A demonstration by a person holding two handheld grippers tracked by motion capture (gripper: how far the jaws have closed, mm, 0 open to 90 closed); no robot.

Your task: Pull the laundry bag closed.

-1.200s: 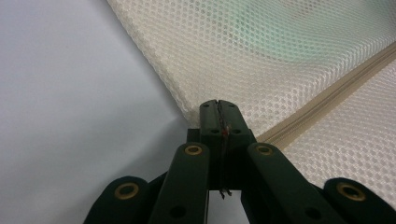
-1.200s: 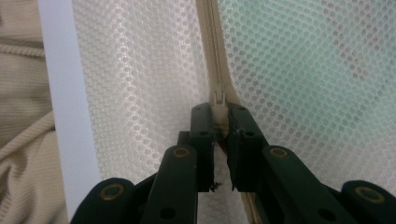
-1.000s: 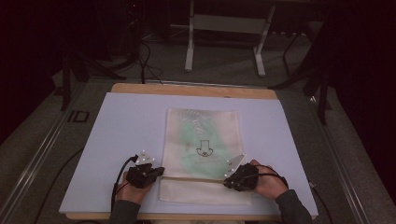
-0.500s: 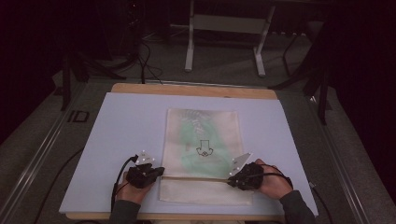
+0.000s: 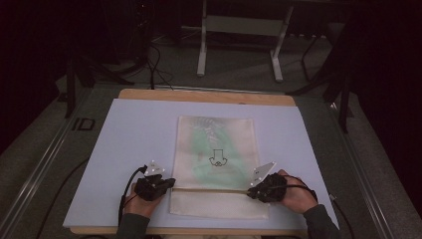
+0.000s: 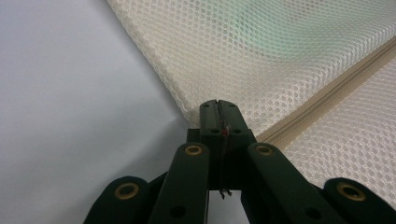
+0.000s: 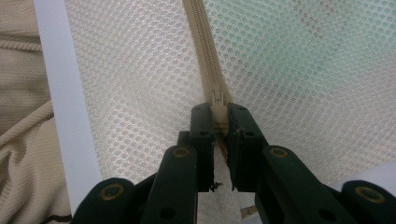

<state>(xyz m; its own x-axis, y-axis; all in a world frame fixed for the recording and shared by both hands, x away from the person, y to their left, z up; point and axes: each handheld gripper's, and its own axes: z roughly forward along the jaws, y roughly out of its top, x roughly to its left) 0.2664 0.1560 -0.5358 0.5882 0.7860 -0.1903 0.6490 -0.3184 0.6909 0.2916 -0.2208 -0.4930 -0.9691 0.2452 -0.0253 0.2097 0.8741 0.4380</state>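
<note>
Cream mesh filled the near scene: the left gripper [image 6: 218, 108] was clamped tight on the edge of the mesh bag [image 5: 216, 159] beside the zipper [image 7: 205, 56], while the right gripper [image 7: 219, 114] pinched what looked like the zipper pull [image 7: 217, 100]. The bag lay flat, centred on the pale lilac table mat [image 5: 129, 134]. Something green [image 5: 206, 149] showed faintly inside it.

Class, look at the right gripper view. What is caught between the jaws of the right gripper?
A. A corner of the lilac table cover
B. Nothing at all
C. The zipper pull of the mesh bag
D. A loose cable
C. In the right gripper view the right gripper is closed on the zipper pull, at the near end of the beige zipper that runs across the mesh bag.
</note>
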